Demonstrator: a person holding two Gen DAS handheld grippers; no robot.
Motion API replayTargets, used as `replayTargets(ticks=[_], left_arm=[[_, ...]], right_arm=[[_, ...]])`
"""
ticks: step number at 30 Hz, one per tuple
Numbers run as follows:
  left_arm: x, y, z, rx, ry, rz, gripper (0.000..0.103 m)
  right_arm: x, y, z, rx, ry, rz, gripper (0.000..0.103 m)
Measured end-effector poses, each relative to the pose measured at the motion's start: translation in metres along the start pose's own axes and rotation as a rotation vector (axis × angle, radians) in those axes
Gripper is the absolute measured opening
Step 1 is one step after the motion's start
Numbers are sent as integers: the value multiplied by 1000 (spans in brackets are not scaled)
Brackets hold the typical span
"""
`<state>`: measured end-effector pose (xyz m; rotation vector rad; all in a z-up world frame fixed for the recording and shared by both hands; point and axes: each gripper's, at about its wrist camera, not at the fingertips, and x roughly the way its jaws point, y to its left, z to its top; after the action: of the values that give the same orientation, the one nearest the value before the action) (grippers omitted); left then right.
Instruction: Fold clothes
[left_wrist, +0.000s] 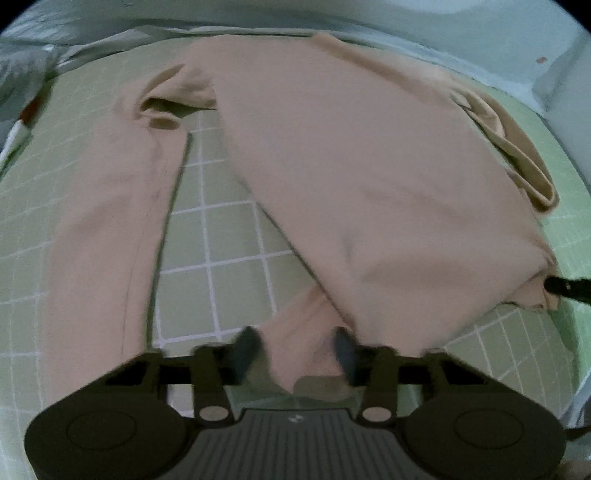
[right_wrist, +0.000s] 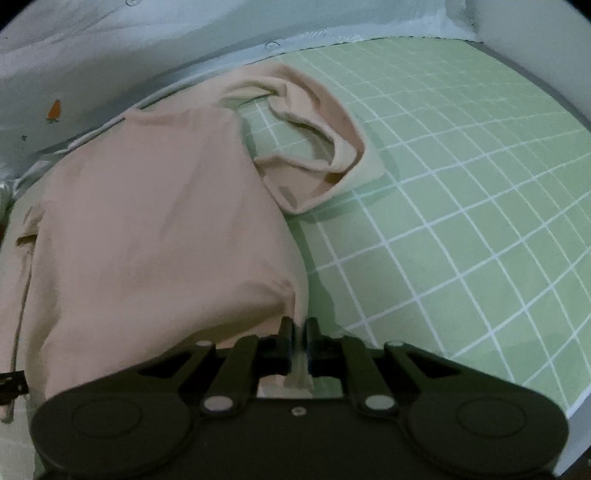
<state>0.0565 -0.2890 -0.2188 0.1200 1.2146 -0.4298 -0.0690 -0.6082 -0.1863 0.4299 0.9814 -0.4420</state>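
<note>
Green gridded mat (left_wrist: 229, 236) covers the bench under a beige garment (left_wrist: 369, 177), with pale sheeting (right_wrist: 110, 55) behind it at 12 o'clock. Motion blur softens both views. In the left wrist view the left tongs (left_wrist: 295, 347) stand spread, with a strip of garment cloth lying between the fingers (left_wrist: 245, 349); contact with the pads cannot be confirmed. One long section runs from 11 to 8 o'clock; the main body fills 12 to 4 o'clock. A dark tip, the right tongs (left_wrist: 565, 288), meets the cloth edge at 3 o'clock and is cut off by the frame. In the right wrist view the right tongs (right_wrist: 300, 332) are pressed together, pinching the garment edge. A crumpled sleeve (right_wrist: 321, 147) lies at 12 o'clock.
</note>
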Motion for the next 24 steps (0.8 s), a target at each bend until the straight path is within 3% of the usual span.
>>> replayTargets(ticks=[4,8,12,14,19,21,24], left_arm=[[-8,9,-7,-104,-12,4,4],[-46,3,-18,-105,-121,71,4],[-96,-2,-27,-171,-232,95,3],[-124,-2,-34,-223,-299,89,3],[-159,-1,-56,-345,-363,39,4],[-149,-6,-60,-355,-315,69,5],[-128,-10,-71,-339,-208,171,8]], right_arm=[[-15,-4,-1,-17,-67,9,5],[-40,1,-2,-80,-162,25,5],[-68,5,-1,-120,-244,56,5],[-84,1,1,-100,-287,93,5],[-113,-7,1,-75,-354,138,5],[-107,-10,-3,-63,-310,136,5],[-89,-16,-12,-30,-196,127,6]])
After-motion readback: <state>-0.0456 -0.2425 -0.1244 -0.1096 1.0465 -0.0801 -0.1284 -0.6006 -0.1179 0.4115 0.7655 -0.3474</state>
